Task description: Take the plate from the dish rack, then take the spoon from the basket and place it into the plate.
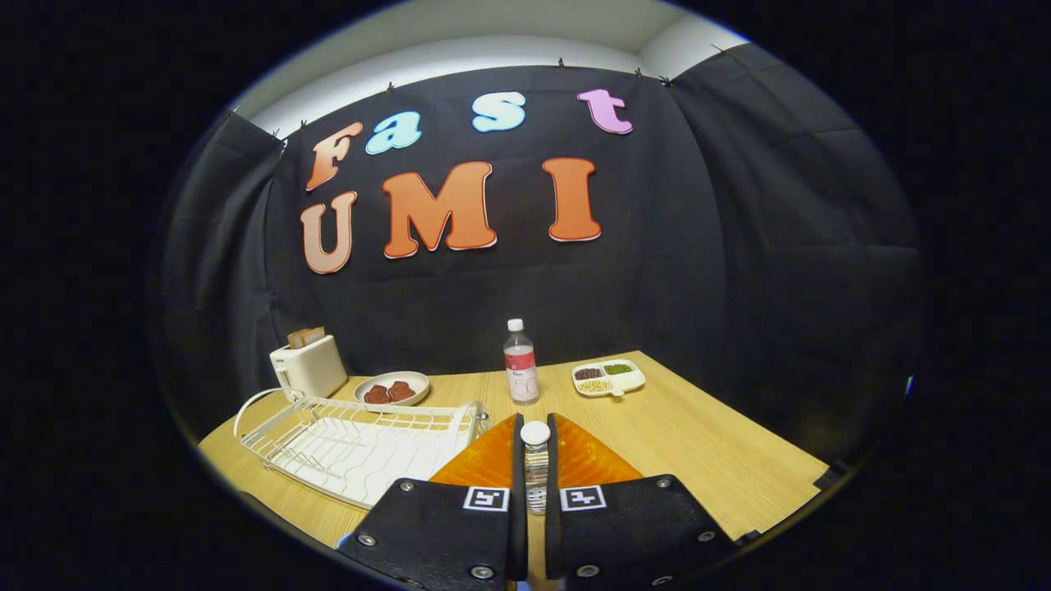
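My gripper (534,423) hovers low over the wooden table (706,451). Its fingers (575,460) stand close together, and a small clear jar with a white cap (535,460) sits upright in the narrow gap, touching both of them. To the left of the fingers lies a white wire dish rack (353,443) on its tray, and I see no plate standing in its slots. Beyond the rack sits a white plate (392,387) holding two brown pieces of food.
A white toaster (309,365) with bread in it stands at the back left. A clear bottle with a white cap (520,363) is straight ahead beyond the fingers. A white divided tray of beans (608,377) lies to its right. Black cloth walls close off the table's back and sides.
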Demonstrator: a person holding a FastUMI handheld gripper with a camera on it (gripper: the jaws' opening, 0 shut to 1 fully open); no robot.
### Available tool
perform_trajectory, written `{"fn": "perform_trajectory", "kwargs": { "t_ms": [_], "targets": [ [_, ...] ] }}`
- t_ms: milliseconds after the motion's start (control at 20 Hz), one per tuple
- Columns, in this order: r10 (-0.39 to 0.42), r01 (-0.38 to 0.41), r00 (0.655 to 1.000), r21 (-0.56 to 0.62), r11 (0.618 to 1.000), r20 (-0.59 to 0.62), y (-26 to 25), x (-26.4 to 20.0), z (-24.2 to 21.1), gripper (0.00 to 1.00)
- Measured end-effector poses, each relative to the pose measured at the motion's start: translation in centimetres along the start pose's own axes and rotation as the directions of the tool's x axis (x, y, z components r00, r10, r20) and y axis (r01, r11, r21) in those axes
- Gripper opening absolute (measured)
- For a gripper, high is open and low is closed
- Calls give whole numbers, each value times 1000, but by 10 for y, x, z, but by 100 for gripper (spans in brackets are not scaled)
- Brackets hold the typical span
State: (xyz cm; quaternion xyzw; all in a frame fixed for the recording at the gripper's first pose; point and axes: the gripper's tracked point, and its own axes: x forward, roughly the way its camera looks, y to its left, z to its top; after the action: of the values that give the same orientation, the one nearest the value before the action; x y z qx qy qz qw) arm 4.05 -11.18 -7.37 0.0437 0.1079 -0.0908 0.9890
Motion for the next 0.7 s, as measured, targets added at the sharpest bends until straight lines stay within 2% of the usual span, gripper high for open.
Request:
{"fn": "perform_trajectory", "kwargs": {
  "t_ms": [200,350,700],
  "targets": [
    [39,-38,998,-9,999,50,10,-32,37,8],
    [72,-71,995,-15,997,66,16,-58,48,8],
    [188,-187,982,-44,981,25,35,-110,18,8]
  ]
}}
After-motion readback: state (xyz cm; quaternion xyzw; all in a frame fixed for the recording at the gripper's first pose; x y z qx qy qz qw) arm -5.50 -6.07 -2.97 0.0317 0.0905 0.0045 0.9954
